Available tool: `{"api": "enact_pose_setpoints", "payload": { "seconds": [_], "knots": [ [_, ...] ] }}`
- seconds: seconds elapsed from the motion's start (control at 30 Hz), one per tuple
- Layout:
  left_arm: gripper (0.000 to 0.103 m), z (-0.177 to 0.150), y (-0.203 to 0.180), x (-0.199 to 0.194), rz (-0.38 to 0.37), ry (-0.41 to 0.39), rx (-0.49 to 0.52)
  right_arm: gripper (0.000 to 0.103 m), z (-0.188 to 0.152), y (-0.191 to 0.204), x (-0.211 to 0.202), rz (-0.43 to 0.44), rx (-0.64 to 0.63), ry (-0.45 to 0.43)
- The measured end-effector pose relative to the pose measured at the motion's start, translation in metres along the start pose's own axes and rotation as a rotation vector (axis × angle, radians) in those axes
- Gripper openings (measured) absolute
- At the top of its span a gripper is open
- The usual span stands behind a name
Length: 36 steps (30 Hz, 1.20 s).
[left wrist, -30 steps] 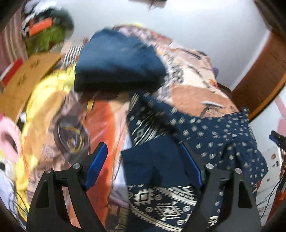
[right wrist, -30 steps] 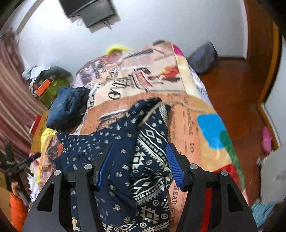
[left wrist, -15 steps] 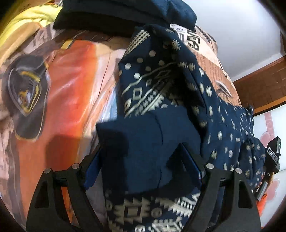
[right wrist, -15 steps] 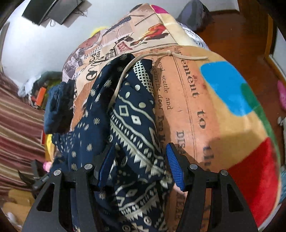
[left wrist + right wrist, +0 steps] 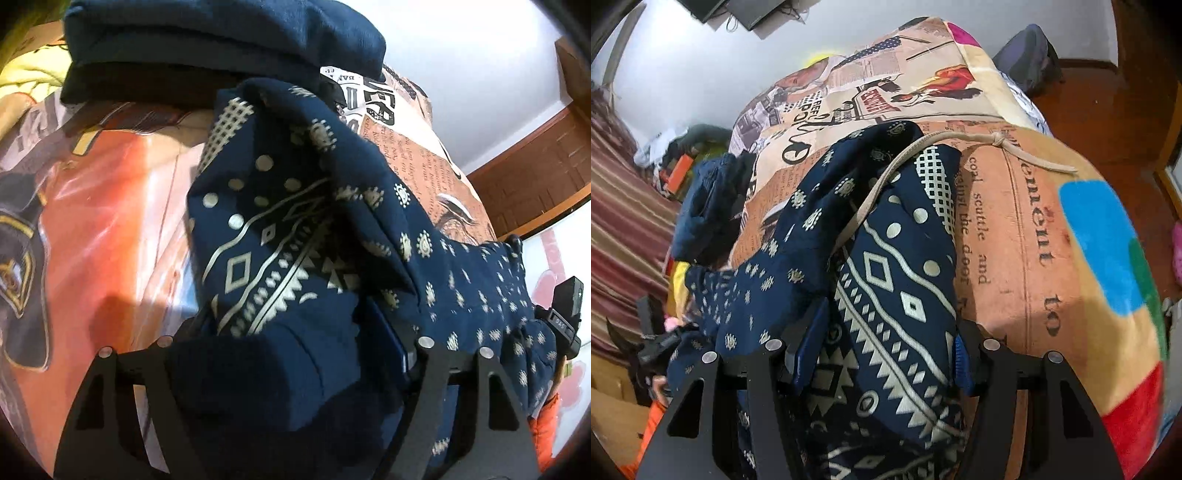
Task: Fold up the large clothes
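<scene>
Left wrist: left tongs (image 5: pixel 295 350) clamped on a bunched fold of the garment (image 5: pixel 295 229), jaws just closing in; navy, white-patterned, heaped on the bed (image 5: pixel 110 221). Folded navy pile (image 5: pixel 221 37) behind, touching. Blanket print partly legible: "BAY".

Right wrist: right tongs (image 5: pixel 882 354) gripping garment (image 5: pixel 897 288), cloth pressed between both pads. Beige cord (image 5: pixel 960 142) trailing across blanket. Legible: "coal scuttle", "the door and", "to".
</scene>
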<state>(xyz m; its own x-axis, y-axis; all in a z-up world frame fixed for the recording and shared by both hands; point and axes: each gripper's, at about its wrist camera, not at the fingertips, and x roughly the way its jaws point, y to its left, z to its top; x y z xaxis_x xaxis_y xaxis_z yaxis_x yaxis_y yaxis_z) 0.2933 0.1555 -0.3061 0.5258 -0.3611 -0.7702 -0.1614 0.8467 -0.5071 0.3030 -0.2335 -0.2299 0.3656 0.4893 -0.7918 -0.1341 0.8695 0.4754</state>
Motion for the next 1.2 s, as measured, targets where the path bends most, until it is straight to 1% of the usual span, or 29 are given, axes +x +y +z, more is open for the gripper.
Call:
{"api": "enact_pose_setpoints", "payload": {
  "seconds": [0.07,0.1,0.13,0.17,0.2,0.23,0.27,0.3,0.37,0.47,0.6,0.73,0.8,0.87,0.93,1.03,1.1,1.2],
  "knots": [
    [0.062,0.002,-0.003,-0.001,0.0,-0.004,-0.001,0.043,0.001,0.001,-0.003,-0.013,-0.013,-0.005],
    [0.052,0.002,-0.005,-0.003,0.001,-0.007,0.003,0.04,0.001,0.002,-0.006,-0.017,-0.019,-0.012],
    [0.037,0.002,-0.008,-0.007,0.004,-0.011,0.011,0.03,0.002,0.003,-0.008,-0.015,-0.02,-0.018],
    [0.03,0.002,-0.009,-0.011,0.009,-0.015,0.022,0.011,0.003,0.002,-0.014,0.037,-0.006,-0.023],
    [0.021,0.002,-0.015,-0.016,0.044,-0.026,0.048,0.011,0.004,0.002,-0.018,0.063,0.019,-0.032],
    [0.018,0.0,-0.016,-0.023,0.075,-0.032,0.069,0.011,0.006,0.004,-0.023,0.078,0.033,-0.049],
    [0.017,-0.001,-0.023,-0.028,0.111,-0.04,0.102,0.011,0.007,0.009,-0.03,0.093,0.026,-0.065],
    [0.016,-0.001,-0.03,-0.034,0.138,-0.051,0.128,0.011,0.008,0.015,-0.034,0.085,0.01,-0.08],
    [0.015,-0.001,-0.044,-0.049,0.159,-0.083,0.163,0.011,0.01,0.035,-0.046,0.068,-0.047,-0.115],
    [0.015,0.004,-0.063,-0.08,0.131,-0.14,0.179,0.01,0.011,0.064,-0.064,0.063,-0.129,-0.159],
    [0.014,0.012,-0.087,-0.121,0.075,-0.207,0.21,0.01,0.016,0.097,-0.09,0.09,-0.217,-0.226],
    [0.013,0.025,-0.106,-0.158,0.052,-0.279,0.224,0.01,0.028,0.114,-0.107,0.111,-0.265,-0.29],
    [0.013,0.039,-0.116,-0.17,0.039,-0.319,0.225,0.01,0.037,0.121,-0.114,0.115,-0.281,-0.323],
    [0.013,0.051,-0.128,-0.182,0.04,-0.36,0.252,0.01,0.049,0.126,-0.12,0.115,-0.292,-0.363],
    [0.013,0.063,-0.135,-0.19,0.05,-0.39,0.278,0.01,0.06,0.129,-0.122,0.111,-0.295,-0.39],
    [0.013,0.081,-0.14,-0.191,0.058,-0.41,0.293,0.01,0.08,0.129,-0.116,0.098,-0.283,-0.42],
    [0.013,0.097,-0.139,-0.182,0.079,-0.416,0.302,0.01,0.093,0.126,-0.107,0.085,-0.27,-0.433],
    [0.013,0.118,-0.132,-0.16,0.11,-0.403,0.307,0.01,0.109,0.119,-0.087,0.059,-0.254,-0.429]
  ]
}}
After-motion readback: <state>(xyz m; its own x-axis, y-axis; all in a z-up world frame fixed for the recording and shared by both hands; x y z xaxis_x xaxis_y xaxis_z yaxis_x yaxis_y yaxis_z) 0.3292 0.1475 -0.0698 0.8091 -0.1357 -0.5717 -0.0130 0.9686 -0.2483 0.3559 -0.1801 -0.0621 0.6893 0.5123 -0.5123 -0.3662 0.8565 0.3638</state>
